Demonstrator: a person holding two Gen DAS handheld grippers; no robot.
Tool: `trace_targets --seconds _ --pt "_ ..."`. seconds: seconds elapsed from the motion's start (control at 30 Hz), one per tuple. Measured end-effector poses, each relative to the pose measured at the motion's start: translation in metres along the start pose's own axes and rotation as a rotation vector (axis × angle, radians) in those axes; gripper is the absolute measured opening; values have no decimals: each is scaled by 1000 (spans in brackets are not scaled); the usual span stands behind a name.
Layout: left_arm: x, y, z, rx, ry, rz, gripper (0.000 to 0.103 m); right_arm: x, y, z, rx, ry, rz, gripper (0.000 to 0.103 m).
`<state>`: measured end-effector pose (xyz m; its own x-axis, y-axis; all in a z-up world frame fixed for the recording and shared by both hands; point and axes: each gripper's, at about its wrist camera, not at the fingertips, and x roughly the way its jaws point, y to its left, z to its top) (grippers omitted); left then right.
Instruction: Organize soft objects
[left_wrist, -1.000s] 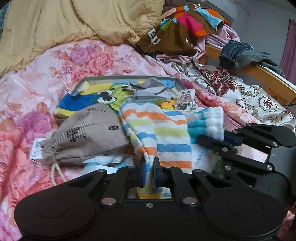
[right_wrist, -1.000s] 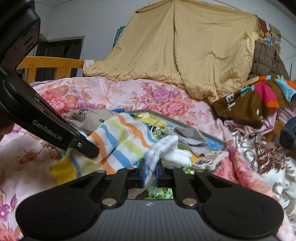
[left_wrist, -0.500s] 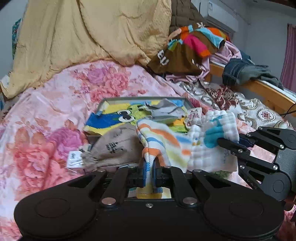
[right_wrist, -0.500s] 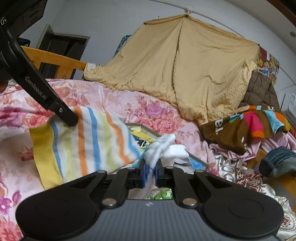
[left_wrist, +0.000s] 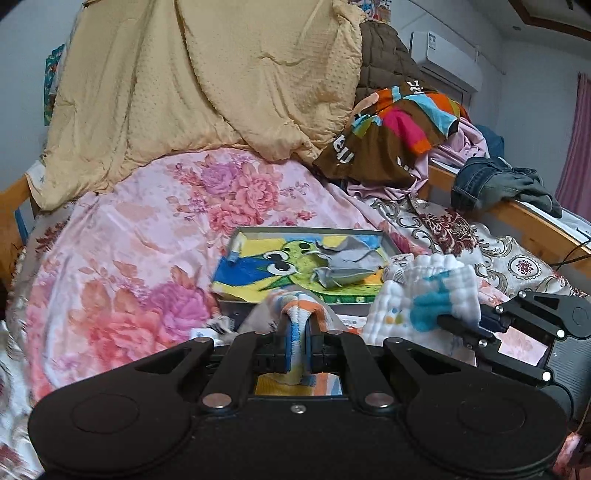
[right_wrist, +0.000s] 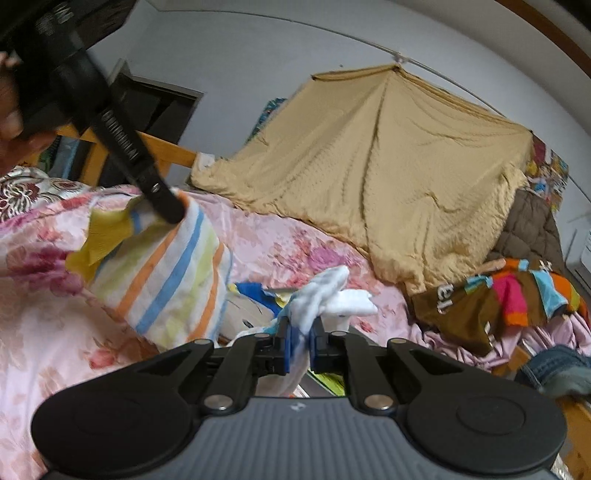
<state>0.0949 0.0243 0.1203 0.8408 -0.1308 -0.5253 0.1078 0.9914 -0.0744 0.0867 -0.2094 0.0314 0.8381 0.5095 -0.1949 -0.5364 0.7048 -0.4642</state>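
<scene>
Both towels had been lifted off the bed (left_wrist: 122, 236): the striped towel (right_wrist: 173, 273) clamped in the left gripper (left_wrist: 298, 345), the white, seemingly blue-patterned washcloth (left_wrist: 424, 295) in the right gripper (right_wrist: 300, 341), ready for sorting.

left claw (left_wrist: 298, 345): jaws clamped on a striped towel (right_wrist: 166, 273), tilted downward | right claw (right_wrist: 300, 345): jaws clamped on a white cloth (left_wrist: 424, 299), near level | left hand (right_wrist: 11, 110): gripping handle

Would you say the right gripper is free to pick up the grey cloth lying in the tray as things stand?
Probably not yet: the right gripper is shut on the white cloth, so it has no free grip, though the grey cloth lies uncovered in the tray.
</scene>
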Motion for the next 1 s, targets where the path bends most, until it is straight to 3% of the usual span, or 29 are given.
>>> trace_targets --seconds 0.17,0.27,0.43,0.8,1.0 --pt "-19 20 29 3 33 19 7 11 4 19 -30 -23 57 10" --pt "-25 23 39 29 2 33 7 18 8 28 -44 -45 86 10" --pt "-24 35 43 -22 -58 23 7 33 14 37 -6 -60 110 10" --pt "15 79 76 -43 -140 14 7 111 7 67 -43 -111 172 10" --pt "54 95 100 -73 -181 27 7 169 -19 68 16 -113 165 10"
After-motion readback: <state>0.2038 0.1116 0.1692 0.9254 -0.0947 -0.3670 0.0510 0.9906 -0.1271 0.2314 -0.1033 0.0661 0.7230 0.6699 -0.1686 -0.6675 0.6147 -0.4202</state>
